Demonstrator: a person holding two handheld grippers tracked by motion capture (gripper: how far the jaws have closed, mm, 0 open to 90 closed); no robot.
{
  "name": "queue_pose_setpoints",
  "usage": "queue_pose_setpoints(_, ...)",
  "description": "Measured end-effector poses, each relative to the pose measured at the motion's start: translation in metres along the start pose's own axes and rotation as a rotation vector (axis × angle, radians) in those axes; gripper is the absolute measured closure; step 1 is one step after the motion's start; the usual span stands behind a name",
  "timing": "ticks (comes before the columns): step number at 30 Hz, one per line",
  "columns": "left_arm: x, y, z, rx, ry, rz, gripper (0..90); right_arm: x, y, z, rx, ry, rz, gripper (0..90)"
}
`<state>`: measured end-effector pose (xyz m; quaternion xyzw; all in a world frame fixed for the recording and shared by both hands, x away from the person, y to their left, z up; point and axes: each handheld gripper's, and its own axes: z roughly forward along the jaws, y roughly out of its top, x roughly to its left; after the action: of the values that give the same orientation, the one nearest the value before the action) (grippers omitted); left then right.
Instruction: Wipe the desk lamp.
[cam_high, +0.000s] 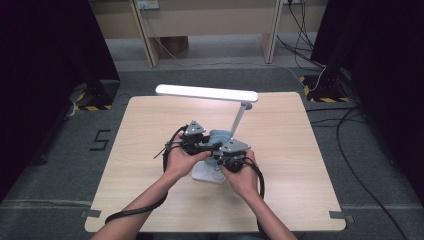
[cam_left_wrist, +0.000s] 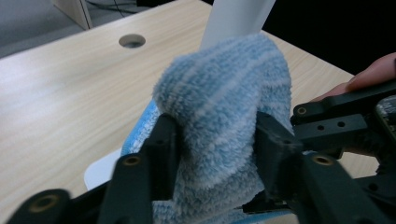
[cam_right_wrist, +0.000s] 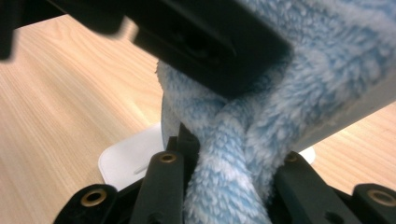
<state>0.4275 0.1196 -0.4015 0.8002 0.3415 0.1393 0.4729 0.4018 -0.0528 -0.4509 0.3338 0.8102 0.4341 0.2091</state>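
**Cloth held by both grippers at the lamp base**

Cloth of fluffy blue and white striped terry (cam_left_wrist: 224, 107) sits between the two grippers, above the flat white base of the desk lamp (cam_high: 206, 174), near the middle of the light wooden table (cam_high: 150, 130). The left gripper (cam_high: 200, 145) has a thick fold of this cloth between its black jaws; in the left gripper view the fold fills the gap and both jaws press into it. The right gripper (cam_high: 227, 159) pinches a narrower, twisted part of the same cloth, which rises between its jaws in the right gripper view. The two grippers are very close, almost touching, and each is carried by one hand of the person. The slanted white lamp stem (cam_high: 240, 120) stands just behind the cloth, and the lit white lamp bar (cam_high: 206, 93) hangs over the far half of the table.
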Motion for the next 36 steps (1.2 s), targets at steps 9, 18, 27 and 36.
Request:
queue_pose_setpoints(9,0.000,0.009,-0.039,-0.096,0.009,0.080,36.8,-0.008,-0.001,-0.022,0.013,-0.009,0.025,76.2)
queue_pose_setpoints(18,0.026,-0.024,-0.026,0.010,0.109,0.105,59.1,-0.024,-0.008,-0.043,0.013,-0.052,0.050,76.7)
queue_pose_setpoints(27,0.029,-0.077,0.021,0.203,0.100,0.152,65.2,-0.049,-0.009,-0.073,-0.013,-0.116,0.074,76.8)
queue_pose_setpoints(36,0.031,-0.084,0.028,0.199,0.112,0.149,64.0,-0.062,-0.018,-0.088,-0.016,-0.155,0.112,76.7)
